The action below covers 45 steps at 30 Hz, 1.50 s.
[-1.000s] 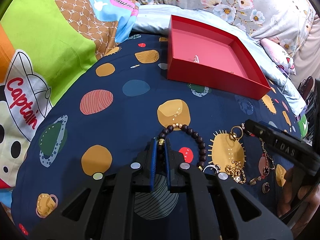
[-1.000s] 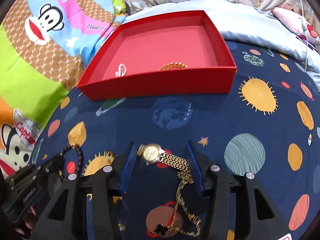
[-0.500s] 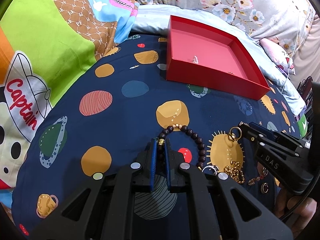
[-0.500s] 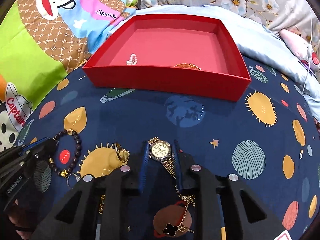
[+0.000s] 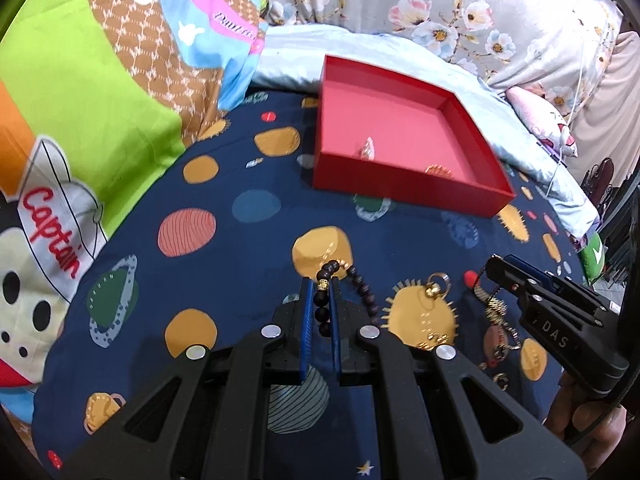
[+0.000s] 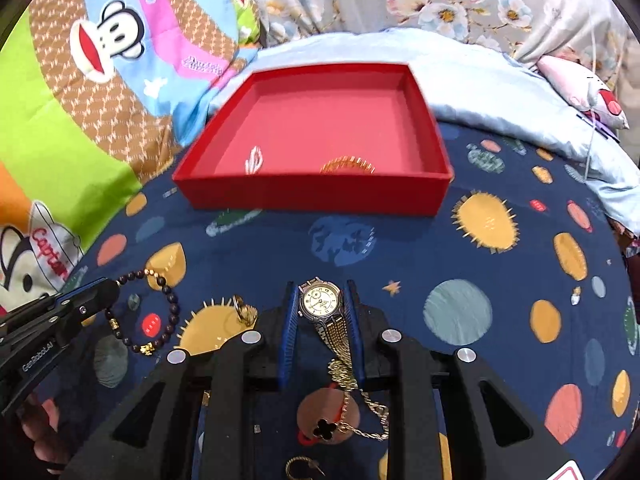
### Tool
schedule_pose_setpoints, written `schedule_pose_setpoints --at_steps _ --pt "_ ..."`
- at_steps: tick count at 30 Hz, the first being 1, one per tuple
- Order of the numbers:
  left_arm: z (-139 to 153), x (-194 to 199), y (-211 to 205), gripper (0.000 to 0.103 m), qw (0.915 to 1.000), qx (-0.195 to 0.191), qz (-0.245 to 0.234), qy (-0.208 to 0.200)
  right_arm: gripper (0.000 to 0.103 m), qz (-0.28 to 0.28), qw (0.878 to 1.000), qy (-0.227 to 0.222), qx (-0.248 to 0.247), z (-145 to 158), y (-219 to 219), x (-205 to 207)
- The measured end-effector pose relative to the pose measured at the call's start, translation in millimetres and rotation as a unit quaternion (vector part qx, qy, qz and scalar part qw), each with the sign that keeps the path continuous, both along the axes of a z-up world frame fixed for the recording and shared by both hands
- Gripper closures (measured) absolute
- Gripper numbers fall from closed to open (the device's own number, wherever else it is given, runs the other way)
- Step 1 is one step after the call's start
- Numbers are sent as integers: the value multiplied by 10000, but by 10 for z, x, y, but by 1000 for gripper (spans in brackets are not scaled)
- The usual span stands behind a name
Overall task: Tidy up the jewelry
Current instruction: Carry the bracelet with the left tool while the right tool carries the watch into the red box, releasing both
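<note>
My left gripper is shut on a dark beaded bracelet and holds it just above the navy planet-print cloth; it also shows in the right wrist view. My right gripper is shut on a gold watch whose band hangs down between the fingers. The red tray lies ahead, holding a small pearl piece and a gold bracelet. The tray also shows in the left wrist view.
On the cloth lie a gold ring charm, a black clover pendant on a gold chain and a gold hoop. Cartoon quilt at left, floral pillows behind the tray.
Both grippers have lifted a little with their pieces. The bracelet has been drawn up off the cloth and hangs narrower. The right gripper closed on the watch a second ago and now holds it higher.
</note>
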<state>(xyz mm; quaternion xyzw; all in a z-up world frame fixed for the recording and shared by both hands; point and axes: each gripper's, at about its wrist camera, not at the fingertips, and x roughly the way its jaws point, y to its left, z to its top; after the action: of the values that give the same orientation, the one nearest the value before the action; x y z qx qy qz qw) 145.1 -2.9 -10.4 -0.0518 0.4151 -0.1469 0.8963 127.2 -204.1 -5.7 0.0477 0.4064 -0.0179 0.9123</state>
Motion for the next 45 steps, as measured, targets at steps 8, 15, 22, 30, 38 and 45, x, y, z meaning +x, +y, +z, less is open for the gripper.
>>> schedule_pose_setpoints --at_steps 8,15,22,30,38,45 --pt "285 9 -126 96 9992 156 -108 -362 82 -66 9996 -284 55 263 -140 -92" --pt "501 130 -256 96 9974 285 -183 -638 82 -57 9990 -426 136 388 -249 -26" --pt "666 392 -369 96 9957 360 -157 -841 82 8 9985 -530 157 474 -307 211" --pt "887 760 -578 96 9918 418 -237 -1184 82 -55 9974 -683 229 577 -439 644" --pt "953 1204 -831 96 9900 414 -268 -1320 82 -126 9968 -759 196 592 -554 1108" --pt "908 1509 -905 96 9905 379 -212 -1301 82 -198 9967 -769 160 524 -632 1380"
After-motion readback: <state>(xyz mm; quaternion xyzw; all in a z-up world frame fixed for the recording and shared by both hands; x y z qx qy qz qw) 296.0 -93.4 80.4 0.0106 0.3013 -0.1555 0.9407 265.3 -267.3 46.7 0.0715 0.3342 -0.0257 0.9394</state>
